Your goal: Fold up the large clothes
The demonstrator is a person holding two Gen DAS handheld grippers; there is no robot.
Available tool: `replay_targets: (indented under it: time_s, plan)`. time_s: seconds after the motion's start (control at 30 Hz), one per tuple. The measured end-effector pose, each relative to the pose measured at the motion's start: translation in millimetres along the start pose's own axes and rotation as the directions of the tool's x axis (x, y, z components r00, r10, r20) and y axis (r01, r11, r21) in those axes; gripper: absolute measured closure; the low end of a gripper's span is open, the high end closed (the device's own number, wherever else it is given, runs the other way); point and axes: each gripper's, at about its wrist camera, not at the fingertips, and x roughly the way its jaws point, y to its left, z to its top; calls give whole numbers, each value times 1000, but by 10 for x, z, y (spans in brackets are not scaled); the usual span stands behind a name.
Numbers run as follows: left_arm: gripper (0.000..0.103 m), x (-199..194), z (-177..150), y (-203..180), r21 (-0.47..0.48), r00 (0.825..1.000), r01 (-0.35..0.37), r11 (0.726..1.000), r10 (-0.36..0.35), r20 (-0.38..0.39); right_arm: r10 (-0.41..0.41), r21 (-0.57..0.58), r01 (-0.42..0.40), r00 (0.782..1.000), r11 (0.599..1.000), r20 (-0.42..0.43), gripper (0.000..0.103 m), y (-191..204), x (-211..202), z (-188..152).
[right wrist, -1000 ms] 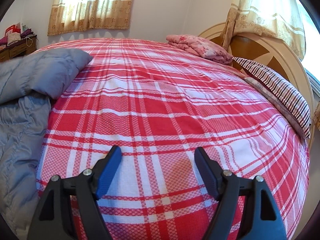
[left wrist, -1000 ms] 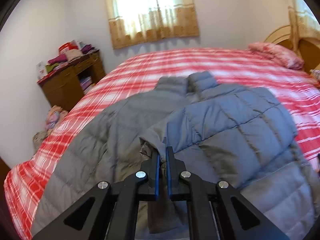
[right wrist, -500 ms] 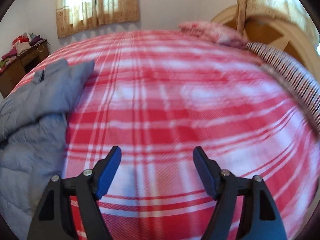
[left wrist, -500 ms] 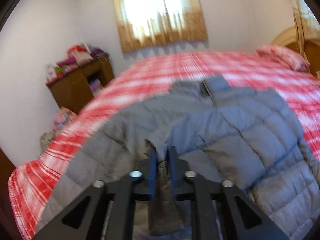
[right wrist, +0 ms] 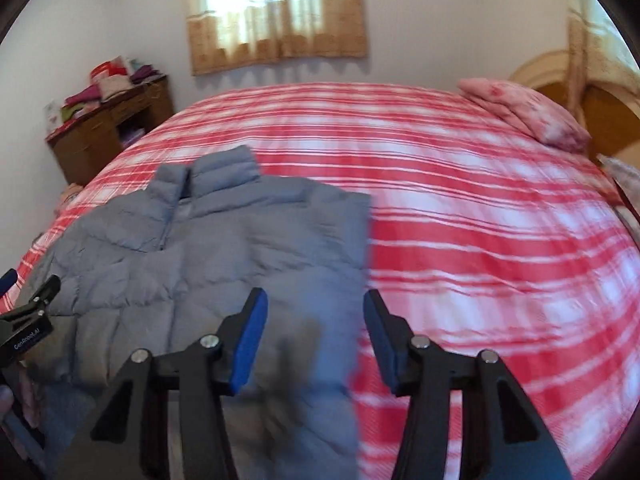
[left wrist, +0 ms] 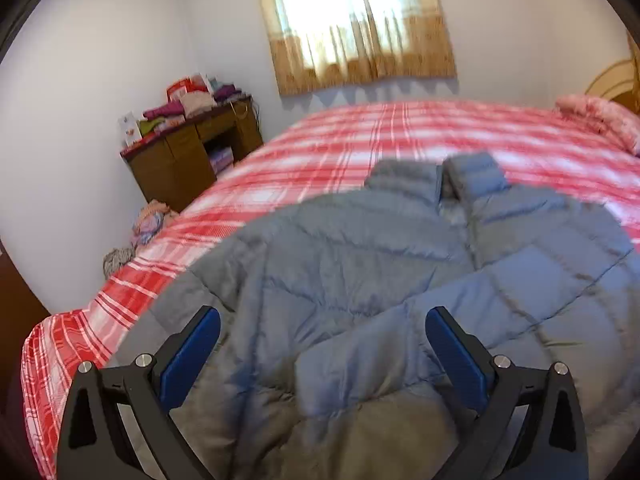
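Observation:
A grey quilted puffer jacket [left wrist: 360, 272] lies on the red plaid bed [left wrist: 400, 140], collar pointing away, with one sleeve folded across its front. My left gripper [left wrist: 322, 340] is open and empty, hovering just above the folded sleeve. In the right wrist view the jacket [right wrist: 224, 248] fills the left half of the bed [right wrist: 480, 220]. My right gripper [right wrist: 316, 332] is open and empty over the jacket's right edge. The left gripper also shows at the left edge of the right wrist view [right wrist: 24, 320].
A wooden desk [left wrist: 192, 152] piled with clothes stands against the left wall. More clothes lie on the floor beside it [left wrist: 148, 220]. A pink pillow [right wrist: 528, 116] and the wooden headboard [right wrist: 600, 112] are at the far right. A curtained window [left wrist: 352, 20] is behind the bed.
My left gripper has opened and let go of the sleeve, which now lies across the jacket. My right gripper has swung left from the bare bedspread to the jacket's right edge.

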Motion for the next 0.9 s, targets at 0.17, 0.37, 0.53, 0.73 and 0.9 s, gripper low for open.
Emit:
replay_targets:
  time_s: [0.17, 0.37, 0.53, 0.73, 0.9]
  plan:
    - [1, 310, -181, -98, 35, 998, -30, 999, 32, -52, -11, -15, 10, 998, 1000, -67, 51, 132, 436, -246]
    - [1, 475, -243, -193, 71, 993, -23, 997, 31, -118, 25, 49, -21, 996, 999, -88, 51, -73, 479, -277]
    - [1, 551, -247, -262, 108, 988, -38, 993, 53, -145, -25, 8, 25, 995, 1000, -102, 51, 13, 480, -279]
    - [1, 571, -254, -257, 107, 987, -40, 993, 56, -149, -100, -56, 95, 989, 994, -106, 50, 125, 502, -299]
    - [1, 571, -257, -286, 115, 988, -50, 992, 66, -143, -119, -73, 112, 987, 991, -106, 50, 151, 515, -305]
